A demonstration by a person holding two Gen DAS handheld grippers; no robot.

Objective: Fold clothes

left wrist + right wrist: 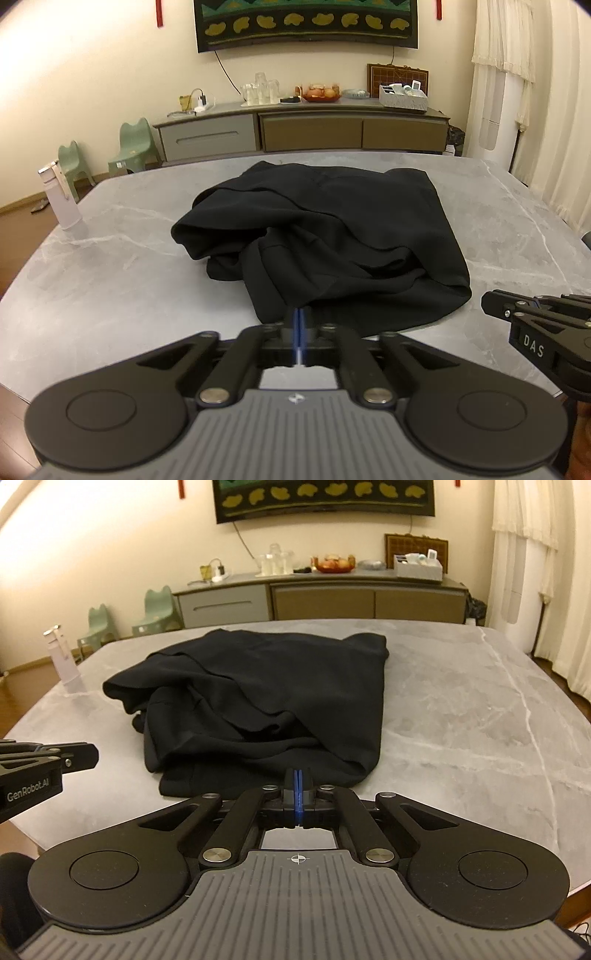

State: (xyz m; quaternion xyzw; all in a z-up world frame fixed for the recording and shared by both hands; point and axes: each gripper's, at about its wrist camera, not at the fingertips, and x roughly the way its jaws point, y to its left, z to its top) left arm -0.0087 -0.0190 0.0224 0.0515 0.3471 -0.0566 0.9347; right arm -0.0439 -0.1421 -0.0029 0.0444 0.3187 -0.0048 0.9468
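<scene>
The right gripper (297, 781) (blue pads pressed together) pinches the near hem of the black garment (258, 701), frame centre.

Black garment (332, 236) — loosely folded, rumpled — lies mid-table, near edge toward the viewer.

"DAS" on right hand-held gripper (487, 303), "GenRobot.AI" on left (96, 756).
</scene>
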